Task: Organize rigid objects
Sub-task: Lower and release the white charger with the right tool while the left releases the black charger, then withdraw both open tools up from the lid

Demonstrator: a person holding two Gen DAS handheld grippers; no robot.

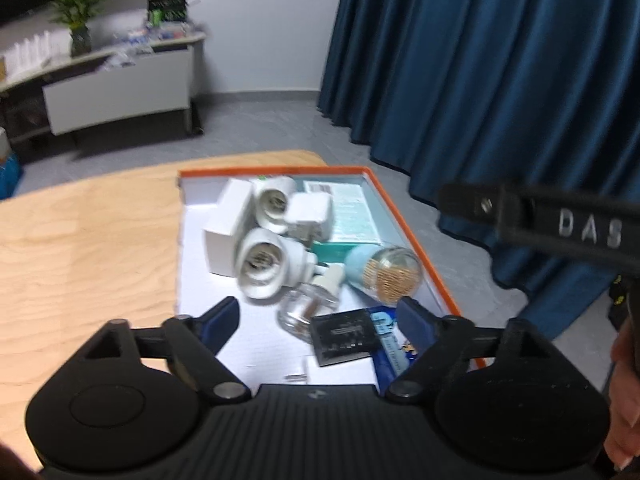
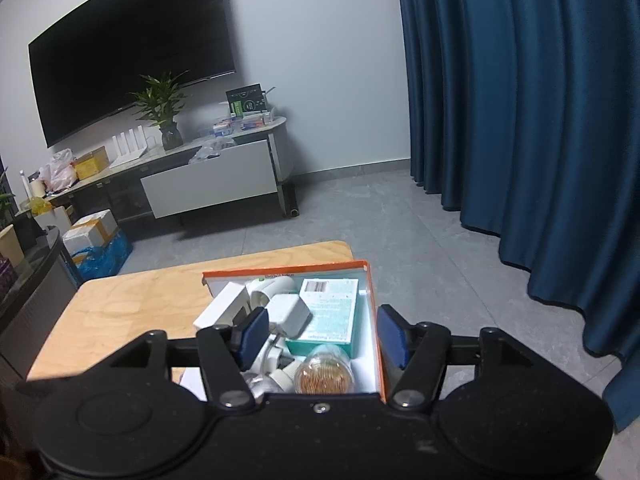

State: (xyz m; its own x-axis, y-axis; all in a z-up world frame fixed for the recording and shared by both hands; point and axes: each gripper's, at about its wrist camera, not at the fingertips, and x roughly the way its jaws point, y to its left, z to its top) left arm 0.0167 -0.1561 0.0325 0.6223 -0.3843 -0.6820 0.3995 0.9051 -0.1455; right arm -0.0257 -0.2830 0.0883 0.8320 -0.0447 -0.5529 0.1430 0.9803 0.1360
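Note:
An orange-rimmed box (image 1: 412,232) sits on the wooden table (image 1: 88,232) and holds white lamp sockets (image 1: 262,268), a white carton (image 1: 228,228), a teal box (image 1: 352,208), a toothpick jar (image 1: 388,272), a clear bottle (image 1: 308,304) and a black packet (image 1: 344,336). My left gripper (image 1: 320,320) is open and empty above the box's near end. My right gripper (image 2: 324,336) is open and empty above the same box (image 2: 372,300), over the toothpick jar (image 2: 324,376) and teal box (image 2: 332,312). The right gripper's body (image 1: 560,228) shows at right in the left wrist view.
Blue curtains (image 2: 520,120) hang on the right. A TV (image 2: 128,48) and a cluttered console with a plant (image 2: 160,108) stand across the grey floor. Boxes and a blue bag (image 2: 96,244) lie on the floor to the left.

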